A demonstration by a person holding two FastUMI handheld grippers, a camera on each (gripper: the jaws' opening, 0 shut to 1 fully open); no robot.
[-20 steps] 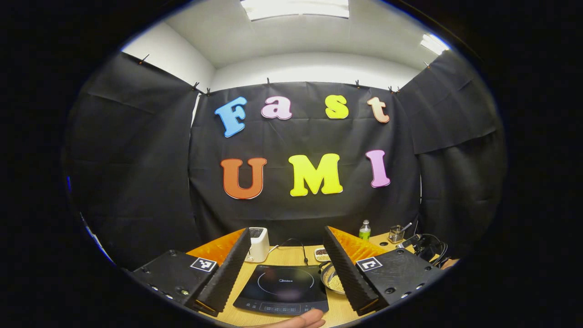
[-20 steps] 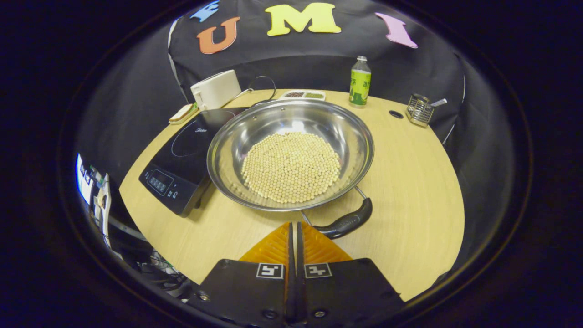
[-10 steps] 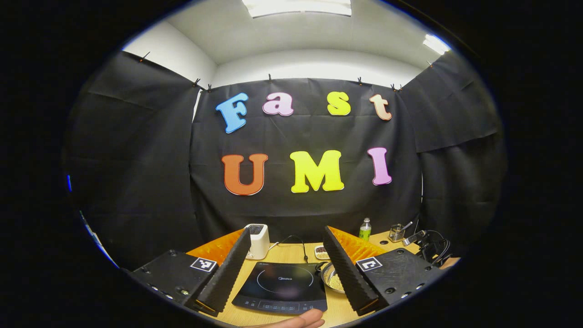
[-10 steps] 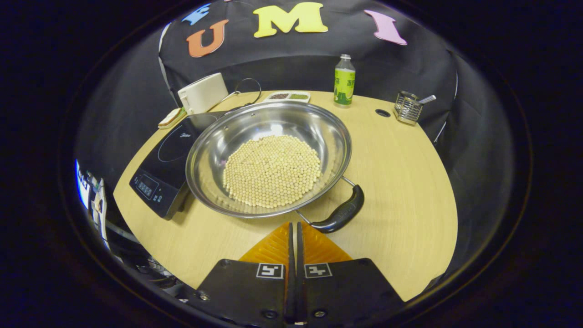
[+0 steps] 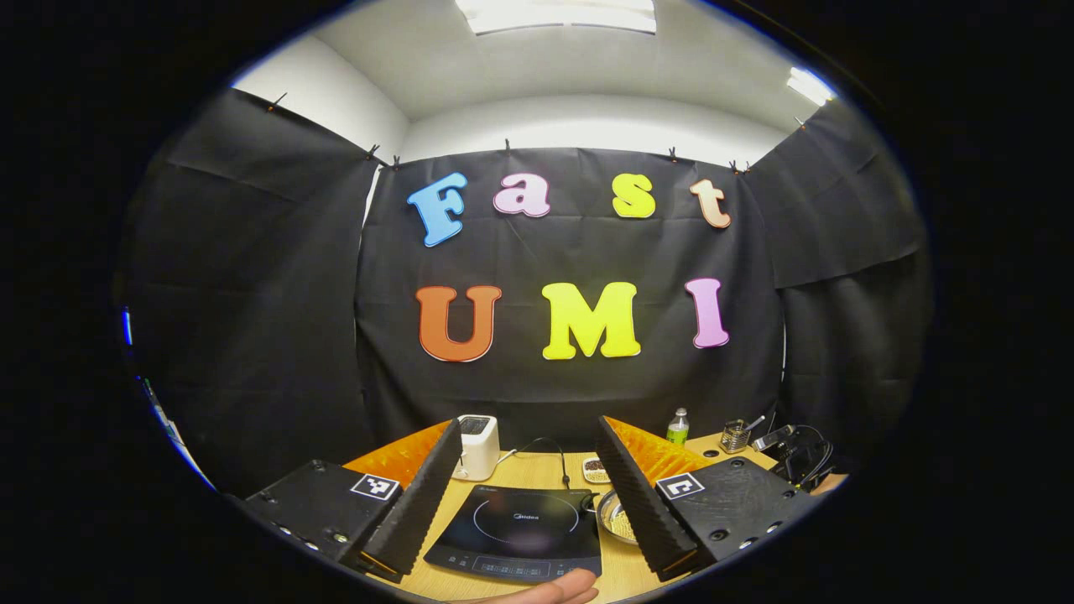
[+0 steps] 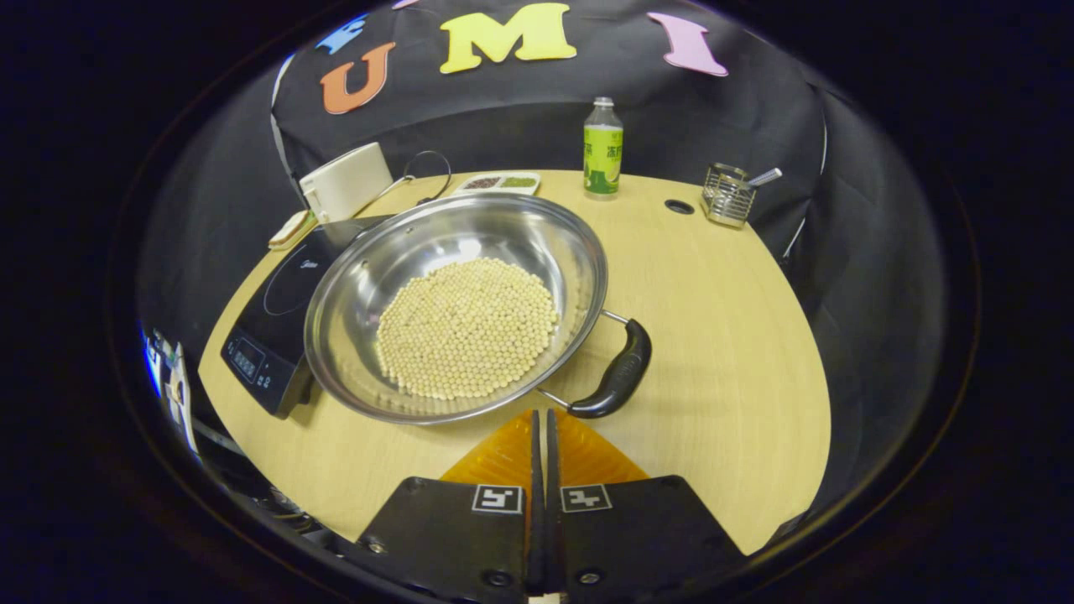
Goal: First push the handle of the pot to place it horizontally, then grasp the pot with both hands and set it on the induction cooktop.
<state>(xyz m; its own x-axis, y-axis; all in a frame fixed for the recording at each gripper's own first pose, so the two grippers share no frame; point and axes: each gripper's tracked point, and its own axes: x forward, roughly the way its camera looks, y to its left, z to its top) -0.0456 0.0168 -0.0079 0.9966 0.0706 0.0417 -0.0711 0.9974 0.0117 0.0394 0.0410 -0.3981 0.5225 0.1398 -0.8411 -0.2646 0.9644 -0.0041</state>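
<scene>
Right gripper (image 6: 541,415) with fingers pressed together, nothing between them, tips just short of the near rim of the pot (image 6: 457,306) and beside the lower end of its black handle (image 6: 617,377). Pot resting on the table (image 6: 722,335), left part of its rim overlapping the induction cooktop (image 6: 273,315) in the right gripper view; cannot tell whether touching it. Handle on the pot's right side, slanting from upper right down toward the fingers. Wide bare stretch of table right of the handle out to the curved edge; narrower strip between pot and near edge. Inside the pot, a flat heap of pale round beans (image 6: 466,327), steel wall bare around them. Along the far edge: white toaster (image 6: 344,180), small divided tray (image 6: 499,182) with dark and green contents, green bottle (image 6: 602,151), wire holder (image 6: 727,195) with a utensil standing in it, round hole in the tabletop between bottle and holder. Left gripper (image 5: 527,495) held higher and level, fingers spread wide apart and empty, the cooktop (image 5: 516,533) showing between them, a sliver of the pot (image 5: 612,516) with beans beside the right finger, a fingertip (image 5: 562,587) at the bottom edge.
</scene>
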